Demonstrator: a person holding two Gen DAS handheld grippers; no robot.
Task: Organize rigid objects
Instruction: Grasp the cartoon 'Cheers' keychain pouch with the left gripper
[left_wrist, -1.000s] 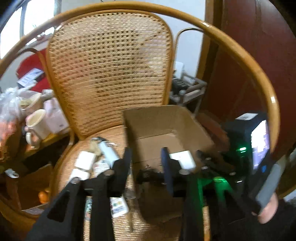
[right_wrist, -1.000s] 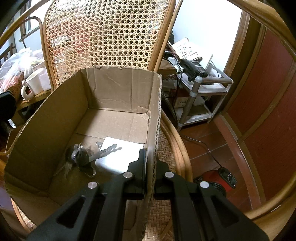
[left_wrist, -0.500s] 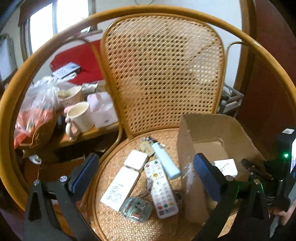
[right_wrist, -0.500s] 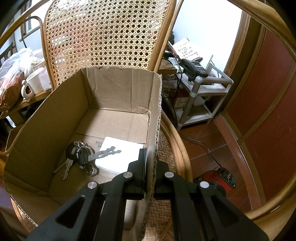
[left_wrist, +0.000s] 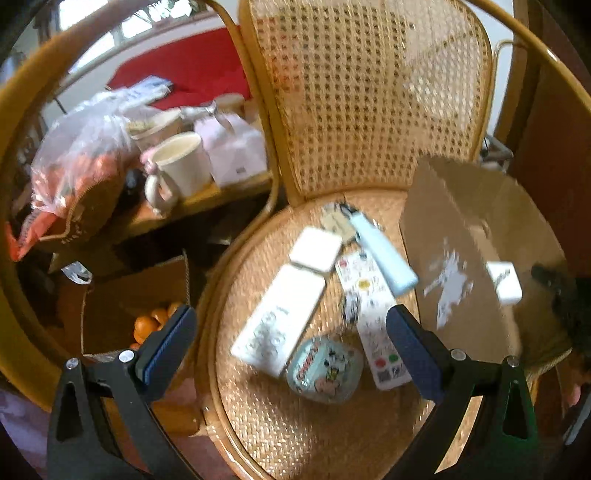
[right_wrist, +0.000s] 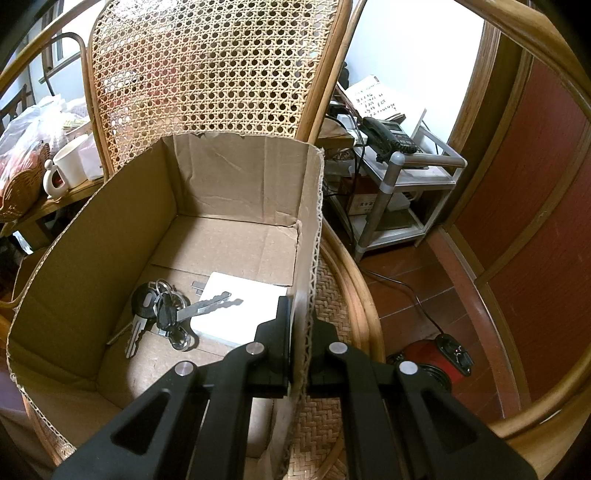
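Your left gripper (left_wrist: 286, 349), jaws wide & empty, is nearest the remote (left_wrist: 373, 319), lying lengthwise ahead btwn them. Right gripper (right_wrist: 297, 343) clamps the box (right_wrist: 314, 221) wall.

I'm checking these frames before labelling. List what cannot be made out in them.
- Left wrist view: print on the long remote and the round tin is smeared by motion blur.
- Left wrist view: the cardboard box wall hides most of its contents; only a white block shows.
- Right wrist view: the right gripper, clamped on the box wall, covers the white block's near corner.
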